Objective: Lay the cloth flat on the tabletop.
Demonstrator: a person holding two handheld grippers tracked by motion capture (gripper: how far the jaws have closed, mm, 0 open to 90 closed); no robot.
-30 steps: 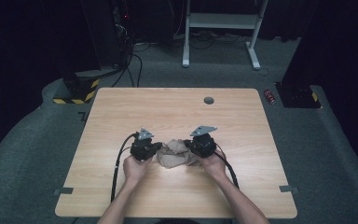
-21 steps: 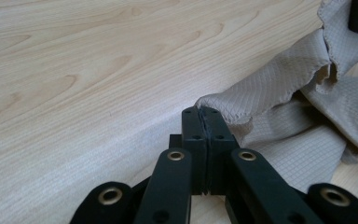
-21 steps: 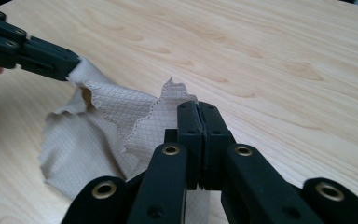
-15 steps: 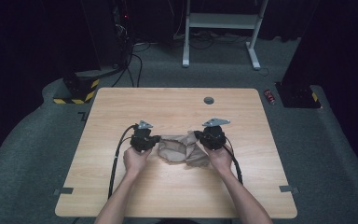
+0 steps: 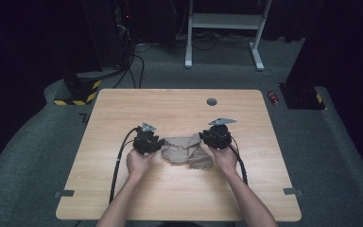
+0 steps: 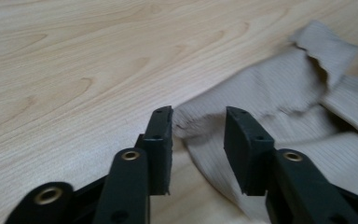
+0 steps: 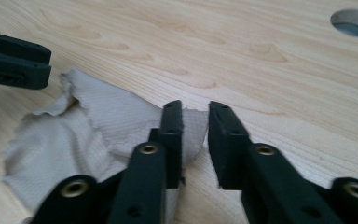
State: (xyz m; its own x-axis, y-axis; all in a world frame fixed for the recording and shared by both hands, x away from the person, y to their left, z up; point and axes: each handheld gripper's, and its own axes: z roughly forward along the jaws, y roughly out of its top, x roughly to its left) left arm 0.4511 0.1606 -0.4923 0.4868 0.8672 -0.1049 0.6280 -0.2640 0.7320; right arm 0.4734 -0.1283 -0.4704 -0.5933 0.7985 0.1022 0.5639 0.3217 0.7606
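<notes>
A dark room with grey carpet surrounds a pale wooden worktop [image 5: 123, 189], which has a round cable hole [image 5: 211, 101] near its far edge. Beyond it stand a white frame [image 5: 224, 28] and black equipment with cables on the floor.

A crumpled beige cloth [image 5: 186, 152] lies flat on the worktop between the two grippers, in the near half of the board. Its long axis runs from one gripper to the other, roughly parallel to the worktop's near edge, and it is somewhat bunched and folded along that line, with a ragged flap standing up nearer the left gripper's end.

The left gripper [image 6: 198, 123] sits at the cloth's left end. Its jaws have just been opening and now stand moderately apart; a corner of the cloth lies in the gap between them, but the pads do not press on it. In the high view the same gripper [image 5: 157, 143] is held low over the worktop by the person's left hand [image 5: 139, 163].

The right gripper [image 7: 196, 112] is at the cloth's opposite end. Its jaws have also just been opening and stand narrowly apart, with the cloth's edge lying just behind the left-hand jaw and partly into the gap, free of the pads. From above, this gripper [image 5: 206, 138] is gripped by the right hand [image 5: 226, 158], and the left gripper's jaw tips show at the far upper left of its own view.
</notes>
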